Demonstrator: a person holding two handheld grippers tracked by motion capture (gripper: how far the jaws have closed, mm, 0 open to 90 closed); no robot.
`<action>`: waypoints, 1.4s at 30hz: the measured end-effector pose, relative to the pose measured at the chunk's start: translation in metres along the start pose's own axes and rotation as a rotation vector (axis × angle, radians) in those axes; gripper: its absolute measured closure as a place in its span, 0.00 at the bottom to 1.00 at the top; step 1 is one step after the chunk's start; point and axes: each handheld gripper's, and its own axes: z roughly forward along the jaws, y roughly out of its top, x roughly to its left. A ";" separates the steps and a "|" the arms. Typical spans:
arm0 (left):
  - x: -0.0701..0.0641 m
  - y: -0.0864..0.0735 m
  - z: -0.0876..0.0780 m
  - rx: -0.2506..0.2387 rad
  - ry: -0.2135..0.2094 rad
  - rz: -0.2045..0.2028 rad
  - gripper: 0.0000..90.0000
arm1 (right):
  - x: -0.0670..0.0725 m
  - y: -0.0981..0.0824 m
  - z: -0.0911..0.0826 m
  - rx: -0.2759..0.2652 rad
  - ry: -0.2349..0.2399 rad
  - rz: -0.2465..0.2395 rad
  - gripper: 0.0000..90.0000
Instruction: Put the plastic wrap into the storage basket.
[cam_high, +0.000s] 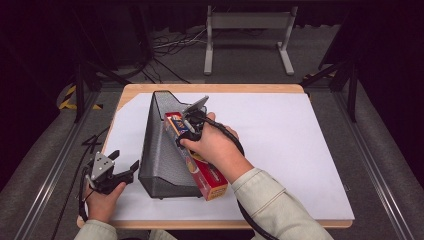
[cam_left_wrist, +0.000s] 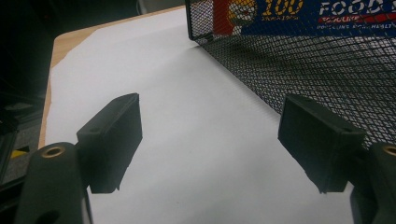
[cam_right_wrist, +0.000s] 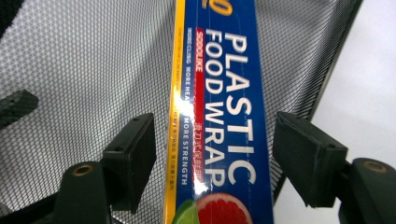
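The right gripper (cam_right_wrist: 212, 154) hangs open over the plastic wrap box (cam_right_wrist: 219, 116), marked "PLASTIC WRAP", lying in the mesh holder (cam_high: 162, 150). The left gripper (cam_left_wrist: 210, 144), open, rests beside its mesh wall.

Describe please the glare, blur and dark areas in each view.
Right gripper view: glare streak on the blue plastic wrap box, near black jaws soft. Left gripper view: black mesh basket shades the white sheet. High view: surroundings dark, white sheet bright.

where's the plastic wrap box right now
In the high view the plastic wrap box lies inside the black mesh basket, left of centre, under the right hand-held gripper.
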 end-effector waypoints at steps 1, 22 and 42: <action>0.000 0.000 0.000 0.000 0.000 -0.001 0.25 | -0.001 -0.001 -0.003 -0.015 0.002 -0.009 0.34; 0.000 0.001 0.000 0.001 0.002 0.001 0.25 | -0.017 -0.026 -0.058 -0.428 0.125 -0.207 0.32; 0.001 0.000 -0.003 -0.002 0.006 -0.008 0.25 | -0.073 -0.061 -0.094 -0.494 0.167 -0.194 0.31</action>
